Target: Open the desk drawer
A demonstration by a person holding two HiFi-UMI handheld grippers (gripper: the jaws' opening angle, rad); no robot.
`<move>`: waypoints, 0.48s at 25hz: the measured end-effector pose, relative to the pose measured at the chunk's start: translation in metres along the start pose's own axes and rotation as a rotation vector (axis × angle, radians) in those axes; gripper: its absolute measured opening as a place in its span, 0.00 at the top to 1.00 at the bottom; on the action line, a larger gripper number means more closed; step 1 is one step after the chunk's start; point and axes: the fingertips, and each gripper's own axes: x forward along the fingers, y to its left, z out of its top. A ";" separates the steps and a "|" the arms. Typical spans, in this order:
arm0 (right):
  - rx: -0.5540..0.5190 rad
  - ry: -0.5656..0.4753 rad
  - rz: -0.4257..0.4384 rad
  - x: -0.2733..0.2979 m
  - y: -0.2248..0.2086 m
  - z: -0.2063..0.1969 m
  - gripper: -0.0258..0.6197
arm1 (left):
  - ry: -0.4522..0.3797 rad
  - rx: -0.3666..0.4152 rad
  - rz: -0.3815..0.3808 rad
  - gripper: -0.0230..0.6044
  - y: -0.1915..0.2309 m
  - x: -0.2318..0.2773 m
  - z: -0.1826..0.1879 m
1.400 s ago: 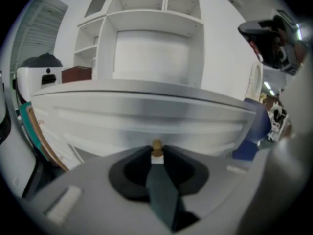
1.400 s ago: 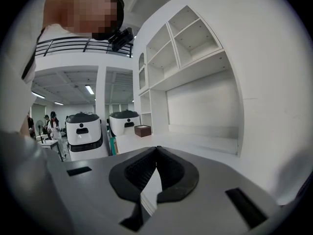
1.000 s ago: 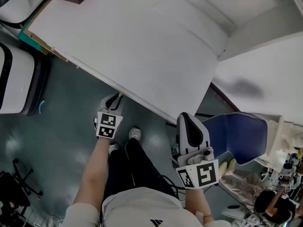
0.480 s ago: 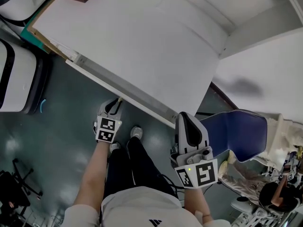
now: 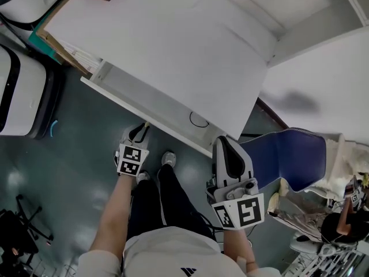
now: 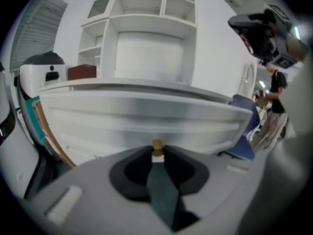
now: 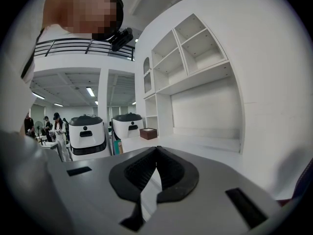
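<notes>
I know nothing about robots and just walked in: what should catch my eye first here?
The white drawer standing partly open under the desk at its near edge, with the left tool clamped on its small brass knob. The right tool hangs closed and empty by the desk's corner, beside a blue chair.

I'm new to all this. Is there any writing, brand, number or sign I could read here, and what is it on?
No readable words or numbers anywhere.
The left cube's marker and right cube's marker: black-and-white square patterns, not letters.
The shirt emblem: a small striped mark, no lettering beside it.
The white machines and brown box: no legible print.
</notes>
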 end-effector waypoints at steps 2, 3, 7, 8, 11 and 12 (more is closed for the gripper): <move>-0.001 -0.004 -0.005 -0.005 0.006 0.000 0.96 | 0.000 0.001 -0.005 0.84 -0.001 -0.006 -0.005; -0.001 -0.005 -0.008 -0.007 0.008 0.001 0.96 | 0.001 0.002 -0.007 0.84 -0.002 -0.010 -0.007; 0.000 -0.009 -0.021 -0.014 0.019 0.001 0.96 | 0.006 0.008 -0.017 0.84 -0.003 -0.023 -0.016; 0.000 -0.010 -0.023 -0.016 0.022 0.000 0.96 | 0.007 0.009 -0.019 0.84 -0.003 -0.025 -0.019; 0.001 -0.014 -0.026 -0.020 0.031 0.000 0.96 | 0.011 0.010 -0.025 0.84 -0.005 -0.033 -0.027; 0.000 -0.016 -0.027 -0.022 0.034 0.000 0.96 | 0.012 0.010 -0.026 0.84 -0.005 -0.036 -0.029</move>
